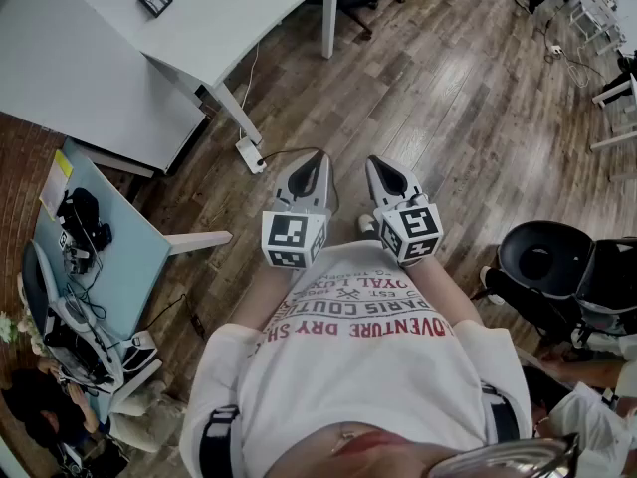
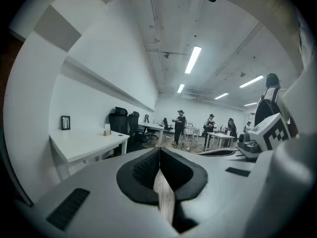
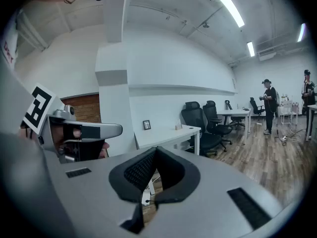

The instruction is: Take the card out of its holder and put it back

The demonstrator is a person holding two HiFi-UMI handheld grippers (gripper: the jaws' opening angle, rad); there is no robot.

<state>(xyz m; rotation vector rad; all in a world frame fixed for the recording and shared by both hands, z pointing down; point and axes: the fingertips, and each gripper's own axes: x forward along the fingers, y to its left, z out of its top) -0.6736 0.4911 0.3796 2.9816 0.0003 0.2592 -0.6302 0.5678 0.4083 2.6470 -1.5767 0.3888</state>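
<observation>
White T-shirt (image 1: 358, 376) reads "DRY" in red; left claw (image 2: 159, 152) and right claw (image 3: 155, 151) are both closed, empty.

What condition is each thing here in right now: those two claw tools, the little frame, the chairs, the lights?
left gripper: shut, holding nothing.
right gripper: shut, holding nothing.
picture frame: standing upright on the white desk.
office chairs: unoccupied.
ceiling lights: on.
</observation>
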